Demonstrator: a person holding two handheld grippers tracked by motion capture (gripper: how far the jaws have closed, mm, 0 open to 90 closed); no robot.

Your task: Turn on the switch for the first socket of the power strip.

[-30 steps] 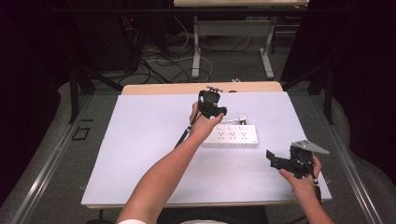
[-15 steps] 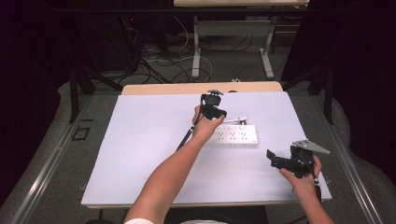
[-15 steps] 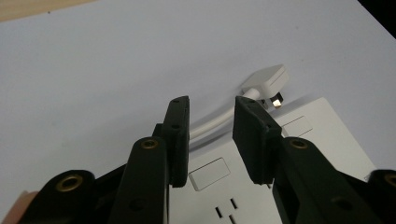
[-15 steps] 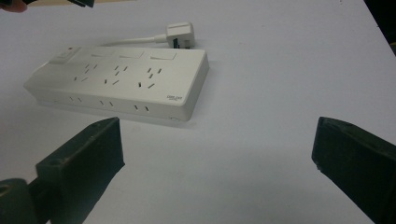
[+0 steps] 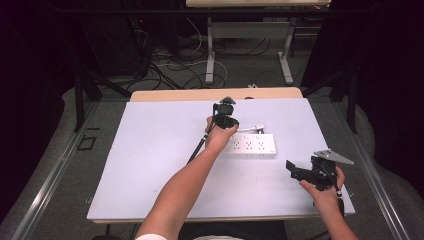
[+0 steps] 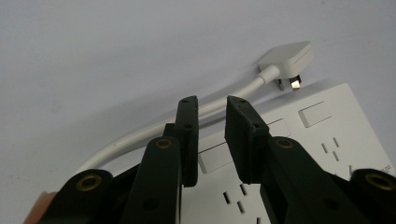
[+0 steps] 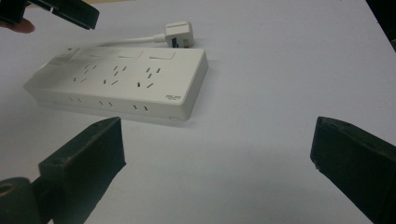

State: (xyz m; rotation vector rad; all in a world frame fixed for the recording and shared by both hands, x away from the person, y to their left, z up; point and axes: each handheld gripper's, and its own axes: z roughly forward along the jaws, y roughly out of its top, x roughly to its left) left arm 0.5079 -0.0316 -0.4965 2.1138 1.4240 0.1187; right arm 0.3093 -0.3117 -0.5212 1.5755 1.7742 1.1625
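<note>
A white power strip (image 5: 252,145) with several sockets lies flat right of the table's middle. Its white cable (image 6: 140,135) runs along the far side and ends in a plug (image 5: 258,127) lying loose on the table. My left gripper (image 5: 226,112) hovers over the strip's left end (image 6: 317,140). Its jaws stand a narrow gap apart with nothing between them; the cable and a switch show through the gap. My right gripper (image 5: 292,170) sits near the front right, jaws wide open and empty (image 7: 219,140), facing the strip (image 7: 126,79) and plug (image 7: 179,31).
The white table top (image 5: 150,165) has bare room at the left and front. A wooden strip (image 5: 170,94) edges its far side. Beyond it are desk legs (image 5: 210,55) and floor cables (image 5: 165,65). The left gripper (image 7: 60,11) shows at the top left of the right gripper view.
My left gripper has eased slightly lower and nearer over the strip's left end. The right gripper has stayed put.
</note>
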